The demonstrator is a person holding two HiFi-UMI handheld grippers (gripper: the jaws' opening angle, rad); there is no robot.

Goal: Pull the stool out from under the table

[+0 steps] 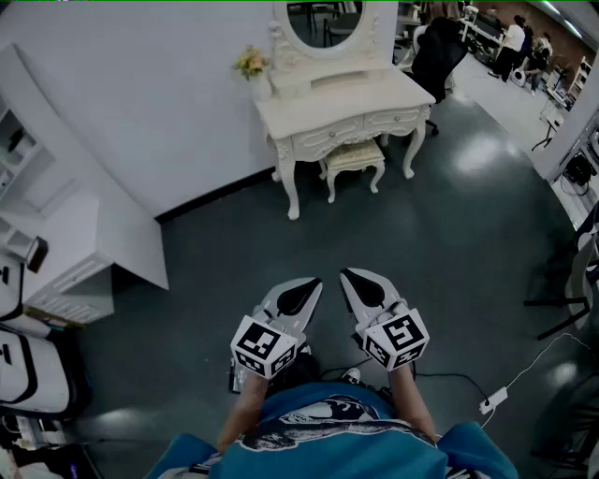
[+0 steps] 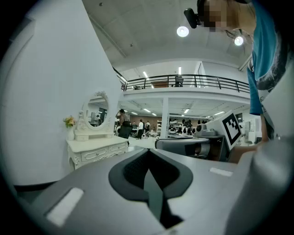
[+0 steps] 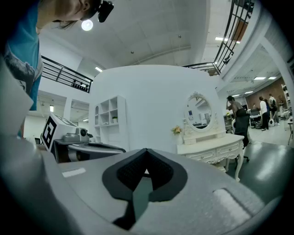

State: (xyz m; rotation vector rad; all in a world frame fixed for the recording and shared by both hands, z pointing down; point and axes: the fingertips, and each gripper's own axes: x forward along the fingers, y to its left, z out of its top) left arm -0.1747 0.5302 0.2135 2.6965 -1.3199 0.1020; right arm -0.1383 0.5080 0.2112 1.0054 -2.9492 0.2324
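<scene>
A cream stool (image 1: 355,159) with carved legs stands tucked under the white dressing table (image 1: 348,106) by the far wall. The table (image 2: 97,150) (image 3: 212,148) also shows in both gripper views, the stool hard to make out there. My left gripper (image 1: 311,283) and right gripper (image 1: 348,276) hang side by side near my body, well short of the table, both shut with nothing between the jaws. Seen from its own camera, the left gripper (image 2: 148,170) points level at the room, as does the right gripper (image 3: 146,170).
An oval mirror (image 1: 330,22) and a small flower vase (image 1: 253,67) sit on the table. White shelving (image 1: 47,243) stands at the left. A black office chair (image 1: 440,51) is behind the table. A white cable and plug (image 1: 493,399) lie on the dark floor at right. People stand far back.
</scene>
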